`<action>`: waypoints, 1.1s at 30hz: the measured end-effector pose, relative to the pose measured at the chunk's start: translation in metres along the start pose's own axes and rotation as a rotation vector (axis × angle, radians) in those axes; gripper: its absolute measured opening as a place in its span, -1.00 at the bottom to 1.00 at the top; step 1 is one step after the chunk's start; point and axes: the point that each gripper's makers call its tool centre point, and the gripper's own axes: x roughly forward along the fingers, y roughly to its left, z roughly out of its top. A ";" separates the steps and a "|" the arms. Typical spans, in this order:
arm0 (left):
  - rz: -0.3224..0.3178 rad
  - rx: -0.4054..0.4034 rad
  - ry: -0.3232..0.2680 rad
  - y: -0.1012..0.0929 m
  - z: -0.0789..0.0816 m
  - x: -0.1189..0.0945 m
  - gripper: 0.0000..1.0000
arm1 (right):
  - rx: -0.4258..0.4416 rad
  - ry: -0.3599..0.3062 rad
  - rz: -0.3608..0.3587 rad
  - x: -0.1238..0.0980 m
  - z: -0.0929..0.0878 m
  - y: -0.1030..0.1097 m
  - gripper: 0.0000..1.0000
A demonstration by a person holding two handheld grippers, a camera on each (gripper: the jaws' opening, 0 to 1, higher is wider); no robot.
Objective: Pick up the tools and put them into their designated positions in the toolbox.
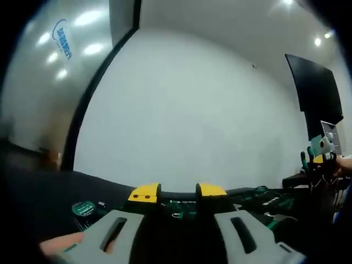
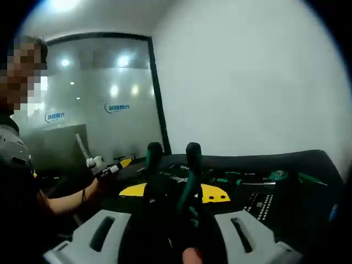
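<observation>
Two dark handles of pliers (image 2: 176,176) stand up between the jaws of the right hand-held gripper (image 2: 175,201), clenched on them above the open toolbox (image 2: 264,192). Left hand-held gripper (image 1: 177,192) is released, empty, yellow tips apart. Risk: pliers twisting in the grip, then missing their slot.

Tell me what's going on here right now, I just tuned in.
A person is sorting tools into a black toolbox with two handheld grippers. The right gripper is shut on a pair of pliers, handles sticking up, held above the toolbox. The left gripper is open and holds nothing, hovering near the toolbox edge by a white wall.
</observation>
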 end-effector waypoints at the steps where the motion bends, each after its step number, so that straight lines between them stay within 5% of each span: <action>1: 0.001 0.001 0.001 0.000 0.000 0.000 -0.50 | -0.001 0.003 0.007 0.001 -0.001 0.002 -0.37; 7: 0.002 0.008 0.006 -0.002 -0.002 -0.001 -0.51 | -0.030 0.048 0.029 0.003 -0.007 0.003 -0.36; 12: 0.003 0.013 0.007 0.003 -0.003 0.000 -0.50 | -0.188 0.177 0.107 0.023 -0.015 0.023 -0.36; 15: 0.004 0.013 0.008 0.004 -0.003 0.000 -0.50 | -0.197 0.198 0.120 0.025 -0.013 0.024 -0.37; 20: 0.005 0.014 0.007 0.006 -0.004 0.001 -0.50 | -0.099 0.118 0.105 0.012 0.001 0.013 -0.37; 22: 0.006 0.015 0.006 0.007 -0.004 0.001 -0.50 | -0.065 0.152 0.075 0.003 -0.005 0.006 -0.37; 30: 0.006 0.013 0.001 0.003 -0.001 -0.001 -0.51 | -0.120 0.175 0.040 -0.023 0.009 0.007 -0.37; 33: 0.006 0.014 0.003 0.003 -0.002 0.000 -0.50 | -0.171 0.237 0.030 -0.025 -0.001 0.001 -0.37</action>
